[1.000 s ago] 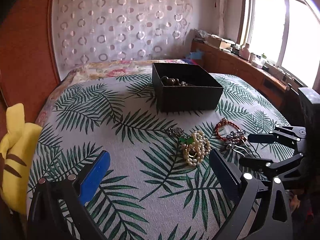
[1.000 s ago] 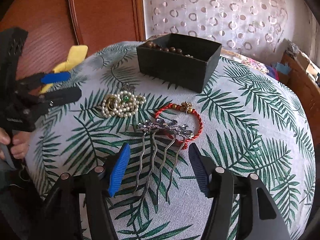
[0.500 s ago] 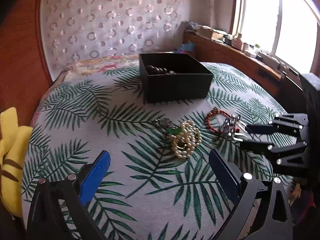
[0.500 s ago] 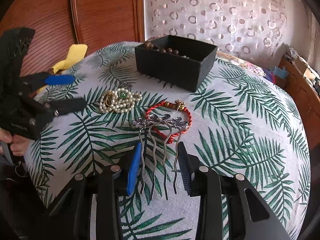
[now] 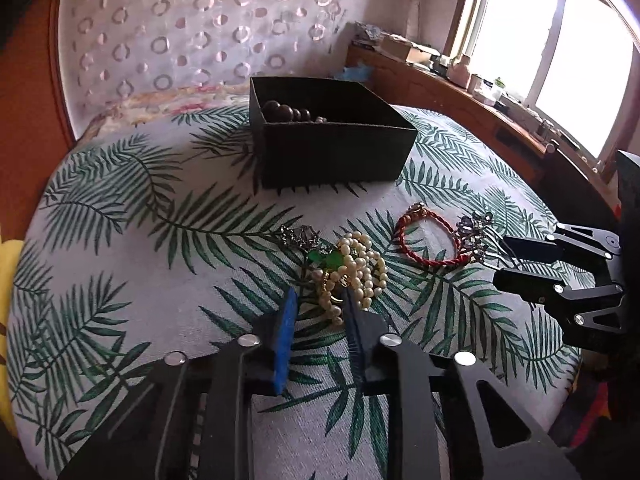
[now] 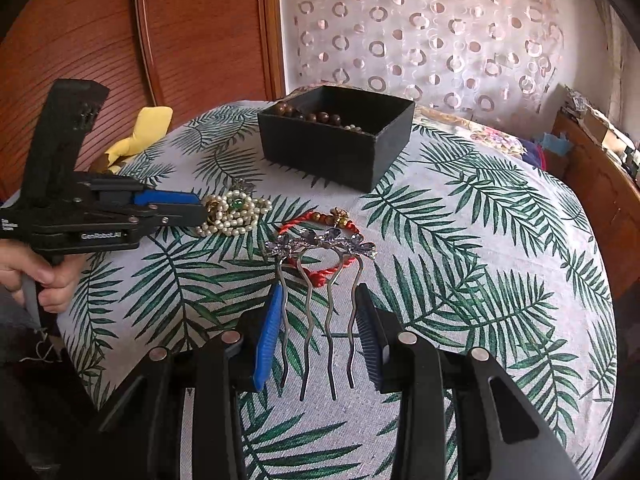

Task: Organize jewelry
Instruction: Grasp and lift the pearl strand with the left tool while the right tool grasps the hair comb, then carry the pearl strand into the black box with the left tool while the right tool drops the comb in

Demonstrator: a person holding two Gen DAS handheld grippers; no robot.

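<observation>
Between my right gripper's (image 6: 318, 336) narrowed jaws lie the comb's (image 6: 320, 280) four prongs; I should pinch them squarely. My left gripper (image 5: 318, 322), also narrow, brackets one pearl strand's (image 5: 356, 268) near end, not yet gripped. Beyond lie one red bracelet (image 5: 430, 240), then one box (image 5: 332, 152) holding dark beads.

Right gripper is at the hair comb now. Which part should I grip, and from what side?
Grip the four wavy prongs, coming in from their free tips as the right gripper is placed. The hair comb lies flat, prongs pointing toward the gripper, and the fingers straddle all four. Its flowered head overlaps the red braided bracelet, so gripping there would probably snag it.
</observation>
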